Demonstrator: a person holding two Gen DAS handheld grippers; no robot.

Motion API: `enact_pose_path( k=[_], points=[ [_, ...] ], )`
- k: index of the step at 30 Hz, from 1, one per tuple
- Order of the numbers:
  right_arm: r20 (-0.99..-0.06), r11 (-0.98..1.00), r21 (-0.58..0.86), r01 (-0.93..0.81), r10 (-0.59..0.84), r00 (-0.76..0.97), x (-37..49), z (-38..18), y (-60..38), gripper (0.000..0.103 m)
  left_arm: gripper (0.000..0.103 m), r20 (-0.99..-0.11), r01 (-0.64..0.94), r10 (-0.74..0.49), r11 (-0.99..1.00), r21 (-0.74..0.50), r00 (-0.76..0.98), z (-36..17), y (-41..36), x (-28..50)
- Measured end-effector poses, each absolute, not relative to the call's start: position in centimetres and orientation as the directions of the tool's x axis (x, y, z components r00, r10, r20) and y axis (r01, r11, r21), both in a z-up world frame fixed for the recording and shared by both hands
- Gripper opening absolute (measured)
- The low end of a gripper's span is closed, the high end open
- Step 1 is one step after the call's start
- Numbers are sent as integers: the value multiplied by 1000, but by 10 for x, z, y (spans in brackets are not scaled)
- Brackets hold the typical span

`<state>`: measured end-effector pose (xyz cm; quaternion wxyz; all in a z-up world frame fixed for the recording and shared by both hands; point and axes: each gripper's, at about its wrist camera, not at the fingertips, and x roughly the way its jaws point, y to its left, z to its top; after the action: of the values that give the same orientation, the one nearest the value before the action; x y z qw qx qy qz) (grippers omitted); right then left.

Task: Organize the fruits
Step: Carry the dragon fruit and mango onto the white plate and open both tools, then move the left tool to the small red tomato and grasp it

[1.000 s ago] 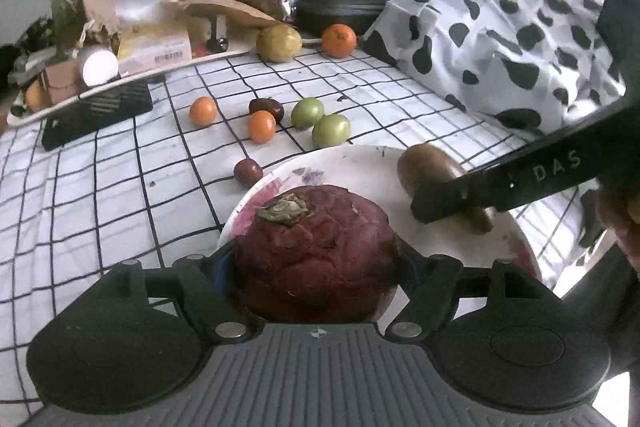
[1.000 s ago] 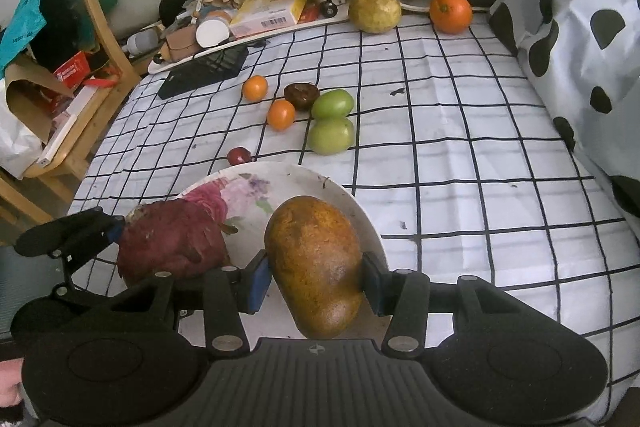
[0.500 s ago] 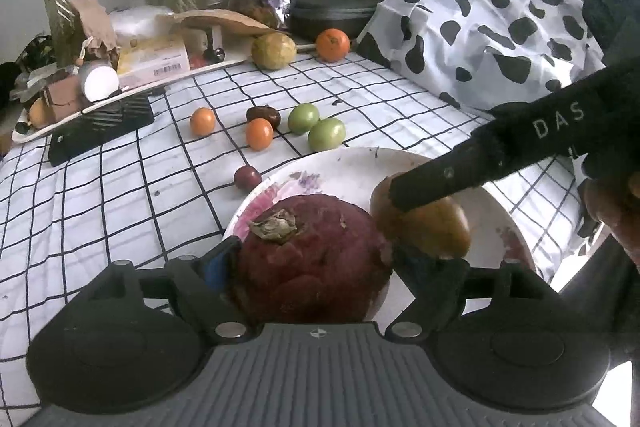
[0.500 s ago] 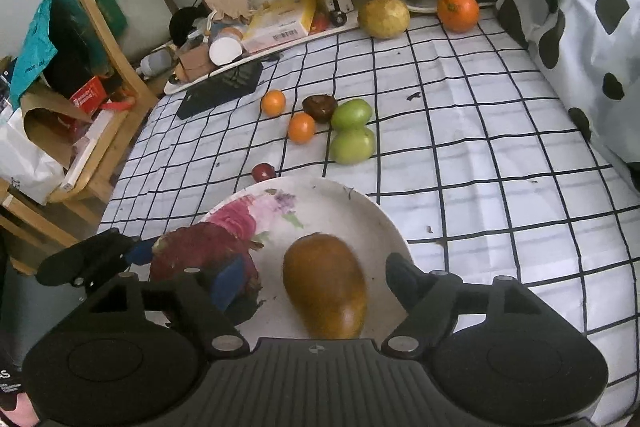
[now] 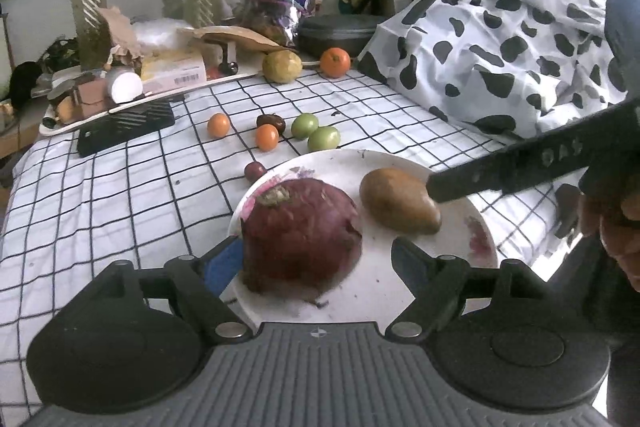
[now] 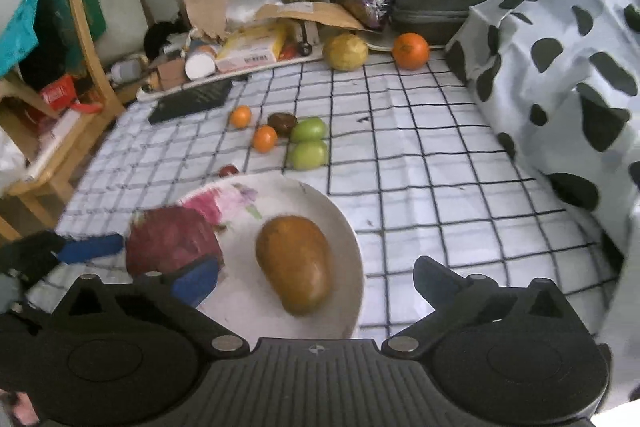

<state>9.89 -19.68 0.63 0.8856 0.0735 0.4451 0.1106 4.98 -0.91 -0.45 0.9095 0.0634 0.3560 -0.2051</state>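
Observation:
A dark red round fruit (image 5: 302, 237) and a brown mango (image 5: 398, 201) lie on a white flowered plate (image 5: 440, 267). My left gripper (image 5: 316, 263) is open around the red fruit, its jaws apart from it on the right. In the right wrist view my right gripper (image 6: 316, 281) is open above the mango (image 6: 296, 263), beside the red fruit (image 6: 172, 241) on the plate (image 6: 348, 239). Loose on the checked cloth are two green fruits (image 5: 316, 133), small orange ones (image 5: 267, 137) and dark ones (image 5: 255, 171).
A yellow fruit (image 5: 282, 66) and an orange (image 5: 335, 61) sit at the cloth's far edge by a cluttered tray (image 5: 120, 87) and a black case (image 5: 336, 31). A cow-print cover (image 5: 500, 47) rises on the right. A wooden chair (image 6: 80, 67) stands left.
Both grippers have opened, let go of their fruits and drawn back. The red fruit and the mango now rest on the plate.

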Motion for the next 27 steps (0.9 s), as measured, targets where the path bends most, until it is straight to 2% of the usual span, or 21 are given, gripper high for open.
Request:
enact_pose_path(
  k=[11, 27],
  points=[
    [-800, 980, 128, -149, 191, 569, 80, -1, -185, 103, 81, -663, 391, -299, 920, -11, 686, 1, -6, 30],
    [-794, 989, 95, -112, 143, 592, 83, -3, -189, 103, 81, -648, 387, -291, 922, 6, 704, -1, -6, 30]
  ],
)
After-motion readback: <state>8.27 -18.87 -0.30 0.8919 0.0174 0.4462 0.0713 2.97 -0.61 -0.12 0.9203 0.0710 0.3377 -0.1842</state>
